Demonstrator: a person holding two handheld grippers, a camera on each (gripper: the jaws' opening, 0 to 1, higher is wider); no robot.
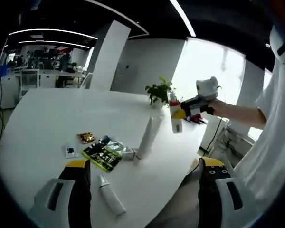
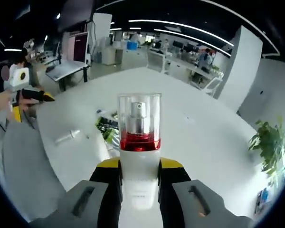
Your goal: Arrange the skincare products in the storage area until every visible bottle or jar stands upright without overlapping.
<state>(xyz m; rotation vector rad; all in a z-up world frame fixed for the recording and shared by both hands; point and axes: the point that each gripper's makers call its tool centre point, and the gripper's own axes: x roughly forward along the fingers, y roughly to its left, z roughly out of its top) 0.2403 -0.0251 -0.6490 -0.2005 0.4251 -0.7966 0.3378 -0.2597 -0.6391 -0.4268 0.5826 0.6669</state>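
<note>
Gripping a white pump bottle with red collar and clear cap (image 2: 139, 142), our right gripper (image 2: 138, 183) holds it upright above the round white table (image 1: 47, 118). Our left gripper (image 1: 145, 183) stands apart, over a white tube (image 1: 110, 199) lying flat.

The bottle (image 2: 139, 156) has a clear glossy plastic cap over a shiny metal pump and matt white body; the tabletop (image 2: 199, 137) looks smooth white.
</note>
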